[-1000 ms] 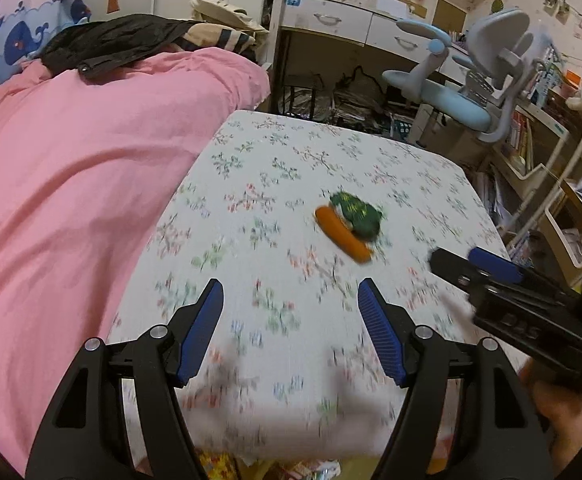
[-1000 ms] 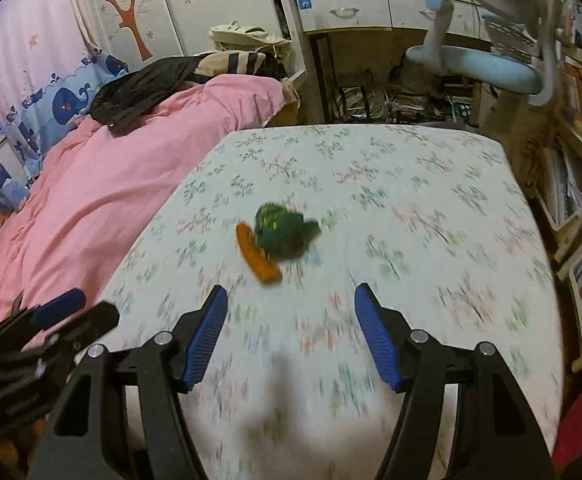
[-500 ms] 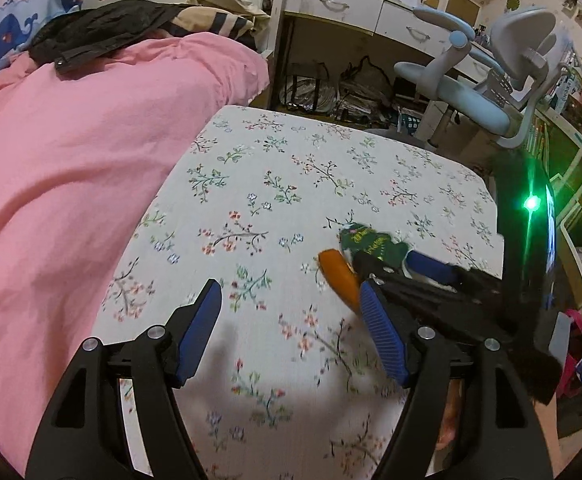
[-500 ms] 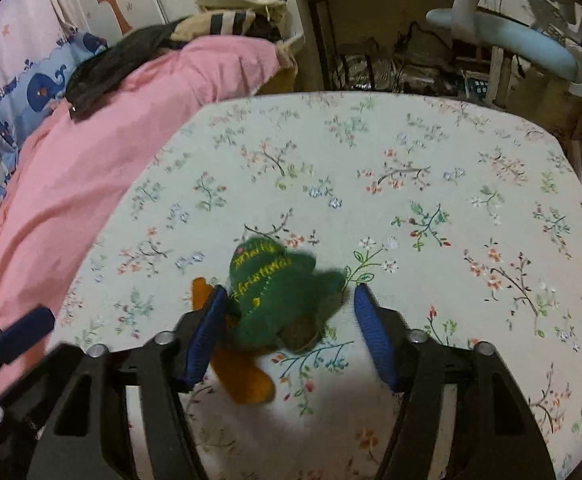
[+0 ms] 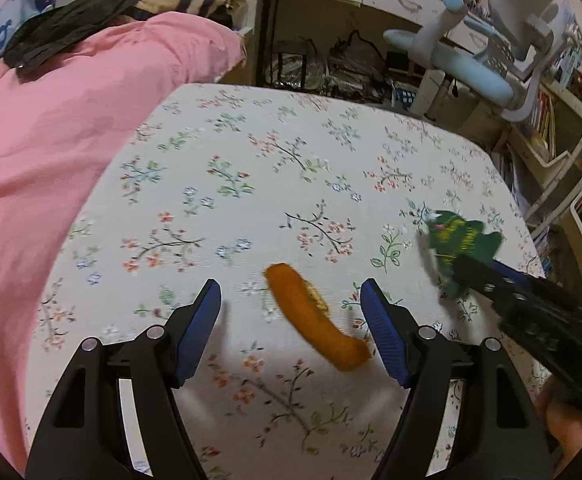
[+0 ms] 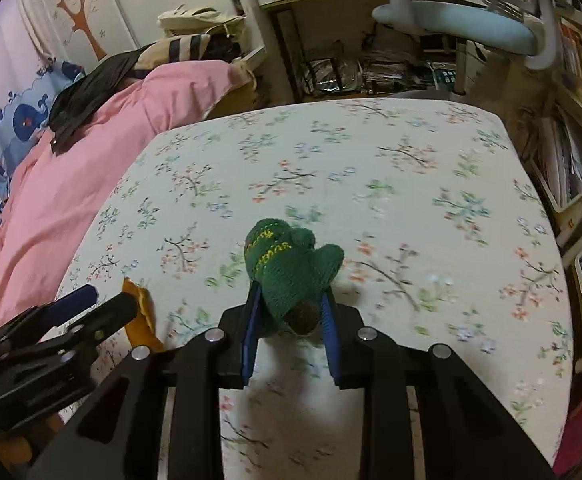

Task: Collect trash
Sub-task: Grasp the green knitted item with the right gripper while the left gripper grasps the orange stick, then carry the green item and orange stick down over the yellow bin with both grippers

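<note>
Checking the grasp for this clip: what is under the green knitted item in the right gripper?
The flowered tablecloth lies under the green knitted item. The spot directly beneath is covered, so whether it touches the cloth cannot be seen.

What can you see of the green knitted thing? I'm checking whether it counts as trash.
The green knitted piece looks like a soft woollen toy or small hat: dark green yarn, yellow stitched lettering across one side, rounded lobes on top and a brownish patch at its lower end. It sits between the blue pads of the right gripper, whose jaws have just been closing and now pinch its lower part, over the floral tablecloth.
</note>
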`<state>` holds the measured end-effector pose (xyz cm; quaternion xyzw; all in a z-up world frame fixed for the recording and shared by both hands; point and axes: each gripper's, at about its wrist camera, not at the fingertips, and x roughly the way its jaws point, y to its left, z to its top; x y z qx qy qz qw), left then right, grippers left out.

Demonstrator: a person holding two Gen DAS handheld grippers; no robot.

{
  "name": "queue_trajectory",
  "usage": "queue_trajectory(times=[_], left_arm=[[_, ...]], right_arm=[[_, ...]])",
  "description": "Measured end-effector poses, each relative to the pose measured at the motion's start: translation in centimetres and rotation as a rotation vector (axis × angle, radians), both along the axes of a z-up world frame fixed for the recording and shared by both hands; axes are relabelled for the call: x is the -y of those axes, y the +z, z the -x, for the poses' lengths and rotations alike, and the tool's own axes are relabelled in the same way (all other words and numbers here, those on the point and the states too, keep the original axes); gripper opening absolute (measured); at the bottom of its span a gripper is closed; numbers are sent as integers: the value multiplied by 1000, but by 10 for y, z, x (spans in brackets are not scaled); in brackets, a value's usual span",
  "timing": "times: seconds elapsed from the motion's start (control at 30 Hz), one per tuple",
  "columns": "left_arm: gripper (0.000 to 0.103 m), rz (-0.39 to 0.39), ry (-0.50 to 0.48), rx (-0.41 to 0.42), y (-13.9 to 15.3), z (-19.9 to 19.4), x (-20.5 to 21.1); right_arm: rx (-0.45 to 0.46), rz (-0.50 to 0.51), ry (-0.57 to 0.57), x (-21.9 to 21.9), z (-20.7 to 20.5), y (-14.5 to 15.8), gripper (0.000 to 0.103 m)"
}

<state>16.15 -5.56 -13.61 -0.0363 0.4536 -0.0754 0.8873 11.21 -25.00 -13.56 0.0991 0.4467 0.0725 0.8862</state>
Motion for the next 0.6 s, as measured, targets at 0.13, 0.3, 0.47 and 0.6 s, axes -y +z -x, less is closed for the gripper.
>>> queue_trajectory(times=[0.13,0.3,0.47,0.6], left_arm=[[44,-32,-46,-31,-12,-1,16],[16,-49,-121,4,-11,11,22],[16,45,-126,60,15,39,-4],[16,97,-138,103,41,81,-24]], right_arm=[[3,-11,3,6,4,2,28],[15,-48,13,5,15,11,28],[50,-98,30,-2,46,33,28],[79,-117,71,-17,93,50,28]])
